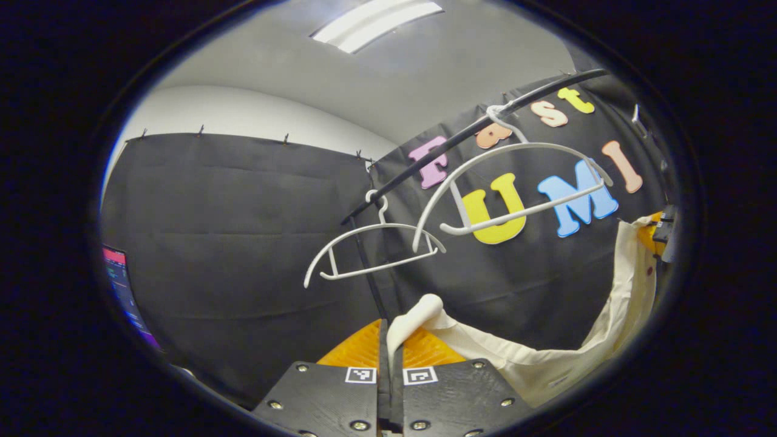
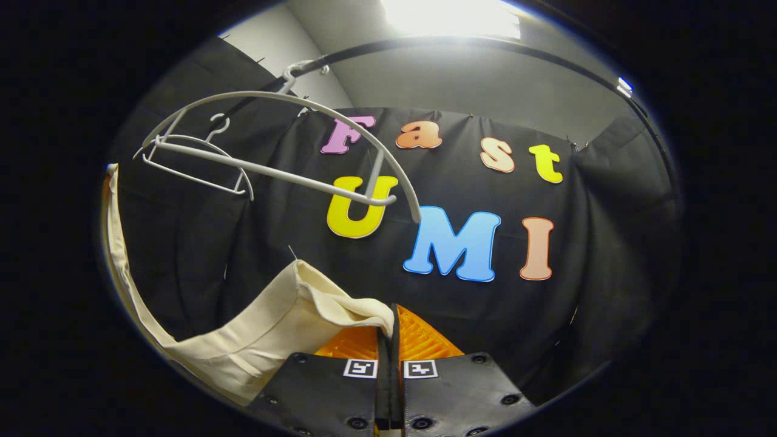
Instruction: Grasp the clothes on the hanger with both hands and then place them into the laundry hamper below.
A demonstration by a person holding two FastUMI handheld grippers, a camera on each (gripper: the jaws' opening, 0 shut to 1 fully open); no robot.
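Note:
A cream garment hangs slack between my two grippers, off the hangers. My left gripper is shut on one end of it, a fold of cloth bulging up between the fingers. In the left gripper view the cloth rises at the far right to the other gripper. My right gripper is shut on the garment's other end, and the cloth droops away to the left. Two bare white hangers, the near one and the far one, hang from a black rail.
The rail curves overhead under a ceiling light. A lit screen stands at the far left of the left gripper view. Black cloth walls close in behind the hangers.

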